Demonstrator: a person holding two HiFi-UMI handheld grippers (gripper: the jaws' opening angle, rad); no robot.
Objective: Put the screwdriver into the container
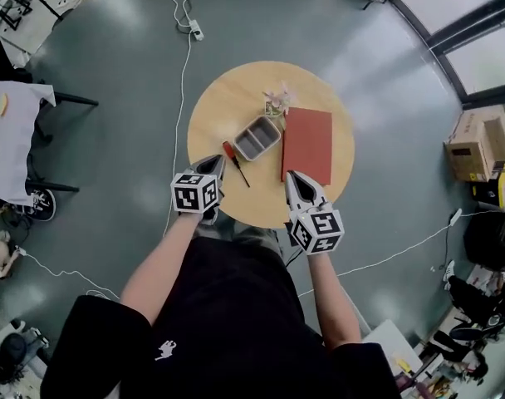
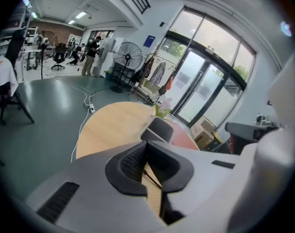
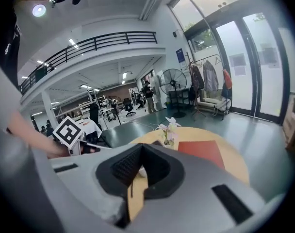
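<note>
Still untouched, the screwdriver point(image 1: 236, 165) lay on the desk point(image 1: 227, 98) just beside the container point(image 1: 257, 137). Near the container, the left gripper point(image 1: 214, 165) and right gripper point(image 1: 291, 178) were both closed, holding nothing.

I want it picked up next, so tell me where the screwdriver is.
In the head view the screwdriver lies on the near left part of the round table, just left of the grey container and just ahead of the left gripper.

I see a large workshop-lab hall, grey floor point(image 1: 128, 140), trailing cables point(image 1: 188, 56), mezzanine railing point(image 3: 104, 40), pedestal fan point(image 2: 127, 56), tall glass doors point(image 2: 191, 89).
</note>
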